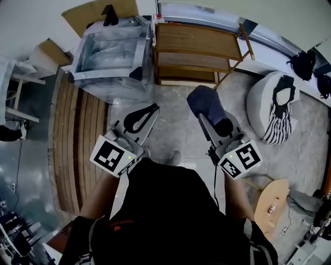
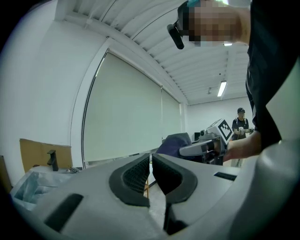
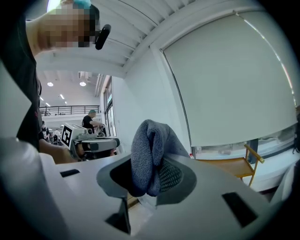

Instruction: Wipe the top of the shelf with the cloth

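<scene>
The wooden shelf stands ahead on the floor against the wall, its top board bare. My right gripper is shut on a dark blue-grey cloth, held well short of the shelf. In the right gripper view the cloth bulges up between the jaws, and the shelf lies low to the right. My left gripper is level with the right one, to its left. Its jaws stand together with nothing between them. The left gripper view also shows the cloth.
A clear plastic bin sits left of the shelf with cardboard behind it. A white beanbag lies to the right, and a round wooden stool at lower right. Wooden slats run along the left. Another person stands far off.
</scene>
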`<state>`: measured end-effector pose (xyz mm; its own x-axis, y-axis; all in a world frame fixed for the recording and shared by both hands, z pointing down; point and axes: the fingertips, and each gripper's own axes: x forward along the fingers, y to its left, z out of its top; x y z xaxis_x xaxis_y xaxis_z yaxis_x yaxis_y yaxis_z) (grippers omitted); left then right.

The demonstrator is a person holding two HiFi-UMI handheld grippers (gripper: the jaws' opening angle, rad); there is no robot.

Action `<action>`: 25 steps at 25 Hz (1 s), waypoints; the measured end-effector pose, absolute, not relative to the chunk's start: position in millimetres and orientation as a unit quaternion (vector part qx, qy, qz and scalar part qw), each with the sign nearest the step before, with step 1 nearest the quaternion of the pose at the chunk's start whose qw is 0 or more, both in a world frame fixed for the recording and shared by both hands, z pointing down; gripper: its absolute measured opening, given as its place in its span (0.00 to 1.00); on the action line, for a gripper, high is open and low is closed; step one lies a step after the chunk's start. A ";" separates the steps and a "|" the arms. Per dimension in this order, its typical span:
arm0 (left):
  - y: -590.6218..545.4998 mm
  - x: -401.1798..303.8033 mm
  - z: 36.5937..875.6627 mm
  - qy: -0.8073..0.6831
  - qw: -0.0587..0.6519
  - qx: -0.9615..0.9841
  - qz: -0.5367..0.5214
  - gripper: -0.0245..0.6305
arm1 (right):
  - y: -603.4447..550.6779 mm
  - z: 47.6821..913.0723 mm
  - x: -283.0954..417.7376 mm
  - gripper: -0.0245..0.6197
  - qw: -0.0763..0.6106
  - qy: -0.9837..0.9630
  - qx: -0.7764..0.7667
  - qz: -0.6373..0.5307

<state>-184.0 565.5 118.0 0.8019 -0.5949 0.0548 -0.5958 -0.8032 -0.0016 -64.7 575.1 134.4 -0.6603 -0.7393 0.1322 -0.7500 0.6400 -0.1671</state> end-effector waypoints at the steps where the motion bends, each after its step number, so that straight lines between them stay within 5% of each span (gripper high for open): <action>1: 566.4 -178.9 119.6 -0.317 0.009 0.948 0.027 0.09 | 576.4 135.8 -59.1 0.20 0.027 -0.906 0.409 0.104; 25: 510.7 -106.1 138.7 -0.313 0.013 0.950 0.021 0.09 | 531.1 160.6 11.4 0.20 0.039 -0.906 0.406 0.113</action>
<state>-106.1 510.7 138.7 0.8036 -0.5932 0.0486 -0.5943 -0.8042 0.0104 11.4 531.1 160.6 -0.6669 -0.7272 0.1624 -0.7448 0.6444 -0.1732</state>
